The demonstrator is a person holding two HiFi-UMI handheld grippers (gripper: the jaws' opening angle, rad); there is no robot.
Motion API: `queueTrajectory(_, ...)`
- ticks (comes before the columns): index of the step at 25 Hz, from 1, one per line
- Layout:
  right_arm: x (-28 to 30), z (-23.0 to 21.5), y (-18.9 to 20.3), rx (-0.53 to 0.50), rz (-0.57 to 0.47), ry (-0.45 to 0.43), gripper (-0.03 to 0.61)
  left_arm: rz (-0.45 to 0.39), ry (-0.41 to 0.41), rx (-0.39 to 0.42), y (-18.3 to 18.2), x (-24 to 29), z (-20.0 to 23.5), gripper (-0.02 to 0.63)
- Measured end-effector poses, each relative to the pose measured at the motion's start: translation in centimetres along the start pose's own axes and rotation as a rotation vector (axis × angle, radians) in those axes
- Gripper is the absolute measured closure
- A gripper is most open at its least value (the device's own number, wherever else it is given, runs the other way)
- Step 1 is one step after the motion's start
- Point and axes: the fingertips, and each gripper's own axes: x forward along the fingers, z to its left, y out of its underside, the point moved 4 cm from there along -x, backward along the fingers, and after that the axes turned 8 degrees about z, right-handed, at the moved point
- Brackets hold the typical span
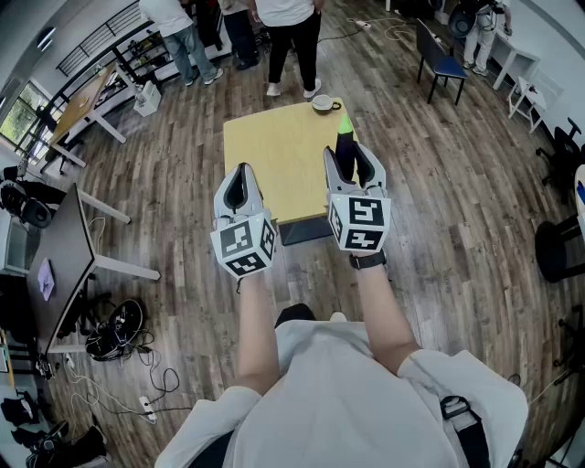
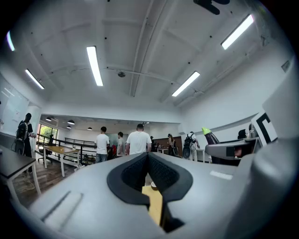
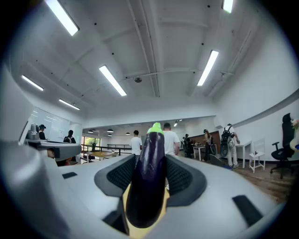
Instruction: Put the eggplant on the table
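A dark purple eggplant with a green tip stands upright between the jaws of my right gripper, which is shut on it above the near right part of the yellow table. In the right gripper view the eggplant fills the gap of the right gripper, with the pads pressed against its sides. My left gripper hovers over the table's near left edge, shut and holding nothing. In the left gripper view, the left gripper's pads meet, and the eggplant shows off to the right.
A white bowl sits at the table's far right corner. Several people stand just beyond the table. A blue chair is at the far right. A dark desk and floor cables lie to the left.
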Motion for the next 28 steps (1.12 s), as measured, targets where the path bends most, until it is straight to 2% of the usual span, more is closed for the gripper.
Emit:
queueTrajectory(5,0.3,0.7,1.0,-0.055,0.008,-0.070,0.376,0.051,-0.023,-0.027,2.4,0.6,-0.1,0.606)
queueTrajectory(9,3.0,2.2,0.4,-0.066,-0.006,-0.104,0.377,0.042,-0.019,-0.045,2.1,3.2,1.5,0.606)
queueTrajectory(16,10.6,4.3,-2.4,-0.085,-0.067,-0.144,0.376,-0.016,0.061,-0.046,0.6,10.7,5.0,0.606)
queueTrajectory(18,13.0,5.2,-2.6,-0.088,-0.074,-0.162,0.376,-0.042,0.084,-0.025,0.1,13.0,6.2,0.606)
queueTrajectory(21,16.7,5.6,-3.3,-0.090,-0.072,-0.153,0.376,-0.097,0.076,0.022,-1.3,16.3,7.4,0.606)
queueTrajectory(23,19.2,5.8,-3.7,-0.095,-0.074,-0.152,0.376,-0.122,0.063,0.010,-1.8,18.3,8.6,0.606)
queueTrajectory(25,21.4,6.6,-3.5,-0.122,-0.070,-0.150,0.376,-0.112,0.062,-0.013,-1.3,19.9,10.1,0.606)
queueTrajectory(28,24.2,8.1,-2.4,-0.155,-0.042,-0.128,0.376,-0.053,0.074,-0.011,0.5,22.1,12.4,0.606)
